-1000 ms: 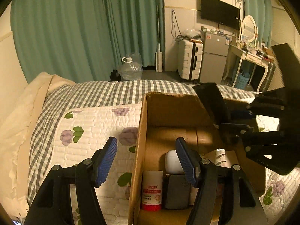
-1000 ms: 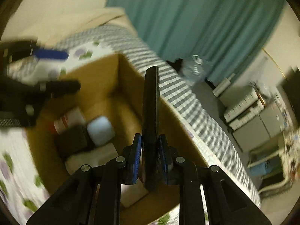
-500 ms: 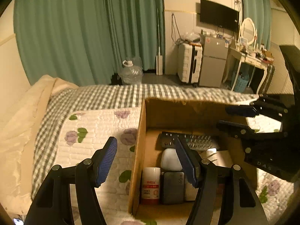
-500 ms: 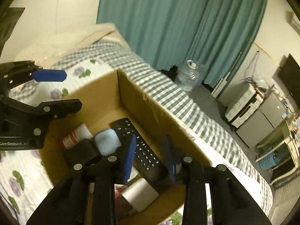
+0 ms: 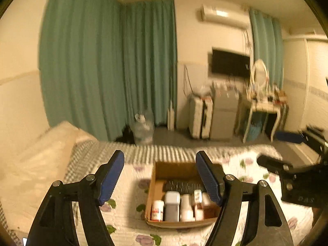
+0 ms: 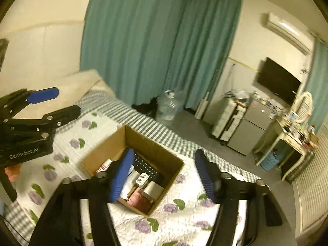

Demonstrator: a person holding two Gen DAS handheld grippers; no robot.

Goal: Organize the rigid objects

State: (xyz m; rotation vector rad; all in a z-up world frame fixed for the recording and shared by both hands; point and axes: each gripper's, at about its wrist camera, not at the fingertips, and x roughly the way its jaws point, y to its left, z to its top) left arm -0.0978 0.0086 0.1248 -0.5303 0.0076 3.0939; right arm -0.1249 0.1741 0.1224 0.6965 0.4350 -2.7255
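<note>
curtains (image 5: 106,61): teal, drawn | TV (image 5: 229,62): wall-mounted | suitcase (image 5: 199,117): upright beside fridge (image 5: 224,114)

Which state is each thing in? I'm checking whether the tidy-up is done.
Cardboard box: open-topped, on the bed.
Remote control: lying flat in the box.
White bottle with red label: upright in the box.
Left gripper: jaws opening, nothing between them.
Right gripper: jaws opening, nothing between them.

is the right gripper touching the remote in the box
Apart. The right wrist view shows the right gripper with opening jaws and nothing between them, raised above the cardboard box, while the remote lies inside on the box floor.
</note>
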